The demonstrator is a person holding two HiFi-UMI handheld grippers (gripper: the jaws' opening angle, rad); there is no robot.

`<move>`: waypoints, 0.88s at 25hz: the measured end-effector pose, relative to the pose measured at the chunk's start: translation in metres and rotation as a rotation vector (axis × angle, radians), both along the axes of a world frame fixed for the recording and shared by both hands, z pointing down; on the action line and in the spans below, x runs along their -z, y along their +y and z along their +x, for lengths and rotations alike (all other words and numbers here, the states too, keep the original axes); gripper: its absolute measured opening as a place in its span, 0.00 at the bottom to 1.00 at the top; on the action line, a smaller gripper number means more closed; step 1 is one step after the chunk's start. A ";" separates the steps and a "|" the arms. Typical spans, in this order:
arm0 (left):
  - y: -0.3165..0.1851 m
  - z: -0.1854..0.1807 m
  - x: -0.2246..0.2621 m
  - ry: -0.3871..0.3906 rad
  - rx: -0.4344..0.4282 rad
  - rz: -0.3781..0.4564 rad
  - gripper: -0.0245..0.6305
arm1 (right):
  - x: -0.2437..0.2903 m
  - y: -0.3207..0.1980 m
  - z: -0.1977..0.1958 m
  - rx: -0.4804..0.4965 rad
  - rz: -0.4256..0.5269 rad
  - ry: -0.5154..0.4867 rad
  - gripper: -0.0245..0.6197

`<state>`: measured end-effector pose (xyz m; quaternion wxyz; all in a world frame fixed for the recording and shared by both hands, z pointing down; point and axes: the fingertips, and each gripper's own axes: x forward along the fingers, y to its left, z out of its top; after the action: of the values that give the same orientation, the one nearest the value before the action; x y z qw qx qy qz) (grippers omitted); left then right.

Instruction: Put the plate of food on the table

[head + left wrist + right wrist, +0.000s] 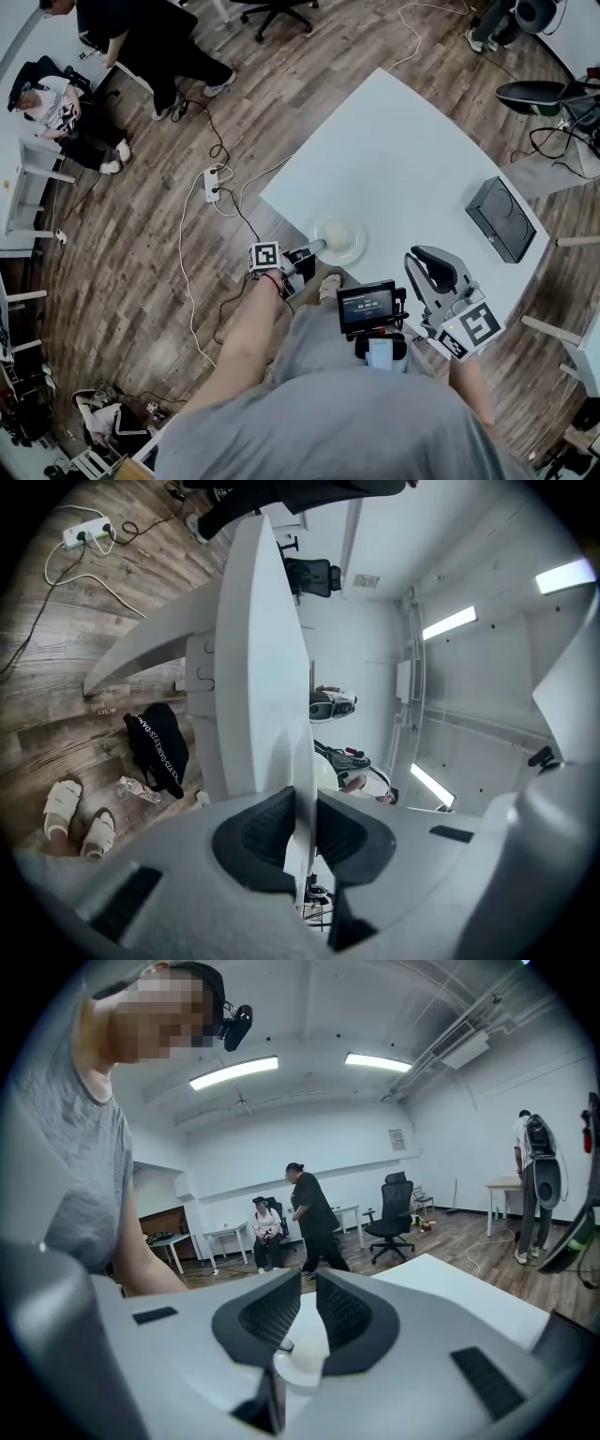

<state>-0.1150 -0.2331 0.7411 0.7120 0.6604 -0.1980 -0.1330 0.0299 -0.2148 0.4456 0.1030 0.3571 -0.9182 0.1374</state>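
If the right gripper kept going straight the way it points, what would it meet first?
Most likely the white table: the right gripper tilts slightly down over its top, with bare surface ahead. The plate clamped in the left gripper sits lower, probably under that line; depth is unclear.

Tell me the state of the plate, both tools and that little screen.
plate: level, food on it, at the table edge, rim gripped
left tool: shut on the plate's rim
right tool: slightly open, empty
screen: lit
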 end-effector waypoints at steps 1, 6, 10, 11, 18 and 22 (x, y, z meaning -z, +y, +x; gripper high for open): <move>0.000 -0.001 -0.001 0.000 0.001 0.001 0.10 | 0.000 0.000 -0.001 0.003 0.000 0.000 0.09; -0.001 -0.001 -0.002 -0.056 -0.025 0.015 0.10 | -0.001 0.000 -0.004 0.006 -0.003 0.000 0.09; -0.006 -0.002 -0.005 -0.119 -0.022 0.005 0.10 | -0.003 0.000 -0.004 0.004 -0.003 -0.004 0.09; -0.008 -0.002 -0.005 -0.143 -0.026 0.006 0.10 | -0.003 0.000 -0.004 0.002 -0.003 -0.006 0.09; -0.013 -0.009 -0.013 -0.405 -0.076 0.000 0.10 | -0.002 0.000 -0.004 -0.013 -0.008 -0.003 0.09; -0.017 -0.011 -0.012 -0.588 -0.111 0.032 0.10 | -0.001 0.001 -0.001 -0.024 -0.009 -0.003 0.09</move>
<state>-0.1258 -0.2503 0.7535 0.6197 0.6916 -0.3573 0.1002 0.0288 -0.2139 0.4464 0.1015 0.3674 -0.9134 0.1432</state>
